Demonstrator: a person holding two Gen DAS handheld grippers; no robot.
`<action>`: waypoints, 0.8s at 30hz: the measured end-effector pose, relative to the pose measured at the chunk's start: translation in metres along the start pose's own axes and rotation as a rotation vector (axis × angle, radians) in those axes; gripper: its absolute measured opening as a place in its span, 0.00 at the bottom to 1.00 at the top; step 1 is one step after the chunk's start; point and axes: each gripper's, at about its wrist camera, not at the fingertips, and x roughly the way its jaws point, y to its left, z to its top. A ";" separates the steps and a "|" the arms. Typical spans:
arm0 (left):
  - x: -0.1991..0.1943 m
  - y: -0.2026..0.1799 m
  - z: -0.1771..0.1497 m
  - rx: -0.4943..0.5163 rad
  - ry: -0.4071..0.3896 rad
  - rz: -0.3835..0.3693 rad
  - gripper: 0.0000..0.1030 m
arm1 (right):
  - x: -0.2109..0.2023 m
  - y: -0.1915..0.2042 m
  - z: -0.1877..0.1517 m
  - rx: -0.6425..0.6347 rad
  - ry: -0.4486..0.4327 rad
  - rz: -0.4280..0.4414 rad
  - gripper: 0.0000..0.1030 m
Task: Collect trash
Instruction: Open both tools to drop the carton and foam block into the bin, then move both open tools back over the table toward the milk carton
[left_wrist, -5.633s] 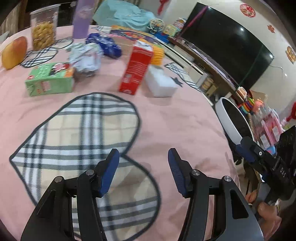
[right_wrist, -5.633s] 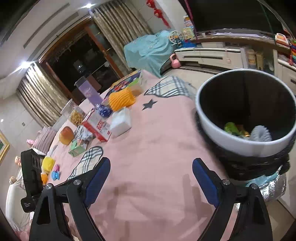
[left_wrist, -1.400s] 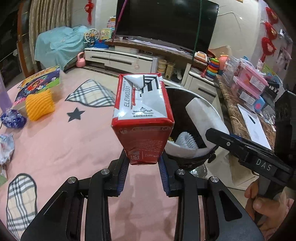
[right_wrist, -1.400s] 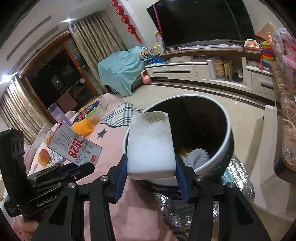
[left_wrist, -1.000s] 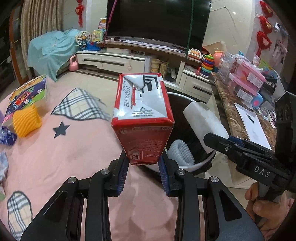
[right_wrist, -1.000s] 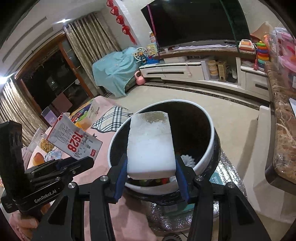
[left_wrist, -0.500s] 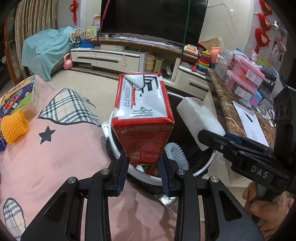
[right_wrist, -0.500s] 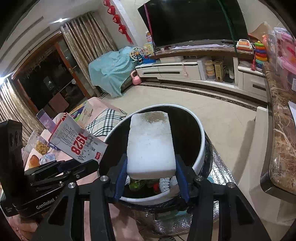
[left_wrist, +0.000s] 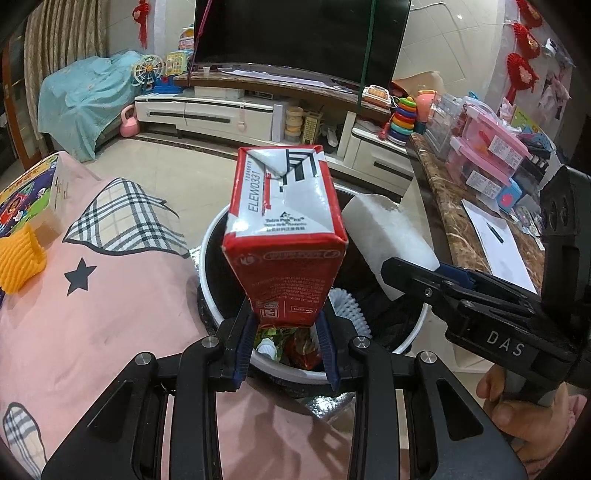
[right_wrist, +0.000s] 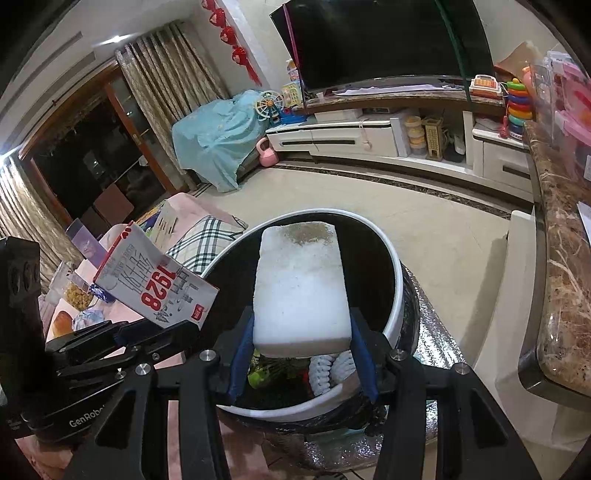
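Here, your left gripper (left_wrist: 286, 341) pinches a red and white carton (left_wrist: 286, 236) by its lower end, jaws closed narrowly against its two sides, and the carton stands up from the fingers directly over the mouth of the bin (left_wrist: 413, 336). Your right gripper (right_wrist: 301, 360) clamps a white foam block (right_wrist: 301, 291) the same way, one blue pad on each long side, and holds it above the bin's dark inside. The two items hang side by side over the opening, carton to the left, block to the right, close but not touching as far as can be seen. Down in the bin lie a white ridged brush-like piece (right_wrist: 330, 367), something green (right_wrist: 258, 376) and red scraps. The bin has a white rim and a black liner, and it stands at the edge of a table covered with a pink cloth (left_wrist: 110, 314) printed with plaid patches and a dark star. An orange ribbed object (left_wrist: 18, 264) lies farther back on the cloth.
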 end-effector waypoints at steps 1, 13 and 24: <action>0.001 0.000 0.000 -0.001 0.001 0.001 0.29 | 0.000 0.000 0.000 -0.002 0.000 -0.003 0.48; -0.001 0.006 -0.002 -0.035 -0.005 -0.018 0.54 | 0.004 -0.010 0.002 0.026 0.004 -0.003 0.56; -0.027 0.033 -0.042 -0.070 -0.021 0.031 0.63 | -0.010 0.003 -0.010 0.033 -0.039 0.014 0.67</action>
